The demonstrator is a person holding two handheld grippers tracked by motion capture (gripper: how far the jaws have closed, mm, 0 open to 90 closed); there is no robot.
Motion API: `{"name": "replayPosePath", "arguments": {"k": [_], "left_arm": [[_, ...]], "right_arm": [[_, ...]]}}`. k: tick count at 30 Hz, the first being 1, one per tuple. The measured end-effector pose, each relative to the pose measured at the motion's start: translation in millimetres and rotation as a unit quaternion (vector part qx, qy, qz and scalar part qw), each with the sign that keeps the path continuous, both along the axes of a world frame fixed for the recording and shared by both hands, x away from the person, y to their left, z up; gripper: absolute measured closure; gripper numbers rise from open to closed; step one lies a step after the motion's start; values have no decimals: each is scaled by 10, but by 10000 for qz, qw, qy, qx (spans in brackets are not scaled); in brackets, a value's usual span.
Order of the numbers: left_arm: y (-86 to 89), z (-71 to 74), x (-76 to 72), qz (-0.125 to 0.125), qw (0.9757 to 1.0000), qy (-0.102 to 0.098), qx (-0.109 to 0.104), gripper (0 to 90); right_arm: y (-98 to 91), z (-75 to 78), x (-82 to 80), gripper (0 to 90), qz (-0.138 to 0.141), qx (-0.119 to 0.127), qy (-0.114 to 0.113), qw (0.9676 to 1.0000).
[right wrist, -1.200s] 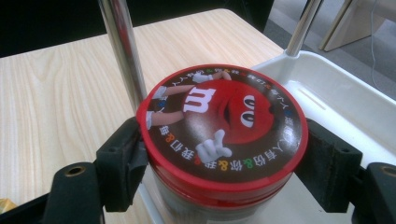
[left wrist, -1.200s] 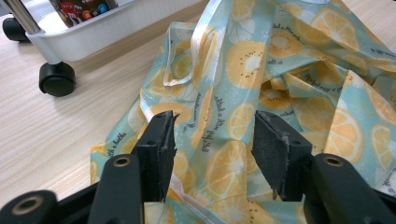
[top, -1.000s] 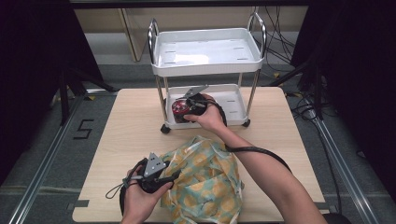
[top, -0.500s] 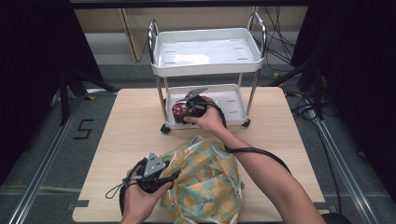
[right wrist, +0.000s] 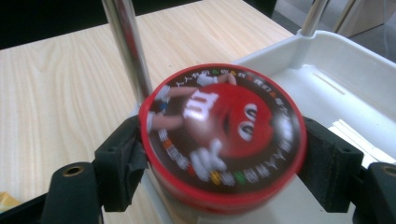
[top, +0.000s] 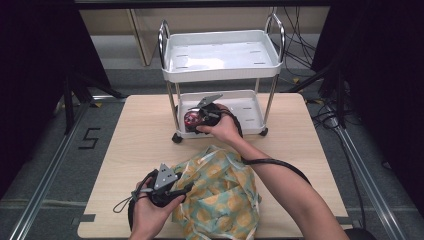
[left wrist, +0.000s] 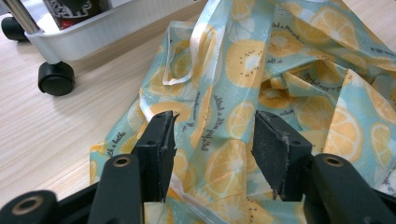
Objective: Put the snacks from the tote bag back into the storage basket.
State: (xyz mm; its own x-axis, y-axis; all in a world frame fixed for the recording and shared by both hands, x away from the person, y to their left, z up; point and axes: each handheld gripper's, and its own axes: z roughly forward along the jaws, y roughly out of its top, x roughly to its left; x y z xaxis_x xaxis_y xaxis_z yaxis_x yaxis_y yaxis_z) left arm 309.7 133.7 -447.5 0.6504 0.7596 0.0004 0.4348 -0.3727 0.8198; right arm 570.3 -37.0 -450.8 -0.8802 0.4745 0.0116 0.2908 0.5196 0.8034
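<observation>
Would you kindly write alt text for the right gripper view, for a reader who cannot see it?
A round red-lidded candy tin sits between the right gripper and its two black jaws, over the corner of a white cart tray. A chrome cart post rises behind it, with the wooden table beyond.

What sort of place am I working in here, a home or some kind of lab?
Most likely a lab or recording studio, not a home. A bare wooden table stands between black curtains, metal rails run along the floor beside a taped marking, and loose cables trail behind the white cart.

Tin (top: 193, 119) in cart's lower tray (top: 247, 107); bag (top: 220, 192) before
</observation>
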Motion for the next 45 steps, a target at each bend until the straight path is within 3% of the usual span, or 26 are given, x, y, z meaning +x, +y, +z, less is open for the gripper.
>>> {"name": "replayPosePath", "arguments": {"k": [3, 5, 7, 17, 20, 31, 34, 37, 38, 45], "left_arm": [[-9, 3, -7, 4, 10000, 35, -23, 484], [1, 11, -3, -37, 10000, -22, 72, 484], [-1, 1, 2, -29, 10000, -43, 32, 484], [4, 5, -1, -85, 9999, 2, 111, 481], [-19, -11, -13, 36, 10000, 54, -59, 478], [-17, -29, -17, 20, 10000, 51, 15, 465], [-11, -35, -8, -35, 10000, 21, 61, 463], [-11, -42, -5, -10, 10000, 11, 88, 459], [-13, -44, -6, -9, 10000, 23, 65, 459], [-20, -53, -7, 6, 10000, 60, 28, 458]], "right_arm": [[0, 0, 3, 161, -6, 155, 112, 9998], [-9, 16, 4, 153, -116, 165, 15, 9998], [-21, 31, -10, 152, -183, 128, -8, 9998], [-165, 87, -118, 150, -243, 97, -3, 9997], [-221, 114, -164, 150, -209, 65, 3, 9998], [-470, 276, -458, 151, -151, 148, -141, 9997], [-546, 313, -580, 153, -107, 224, -23, 9997], [-622, 327, -652, 156, -12, 237, -188, 9995], [-637, 329, -698, 157, -112, 294, -92, 9995], [-809, 345, -858, 157, -84, 390, -178, 9990]]}}
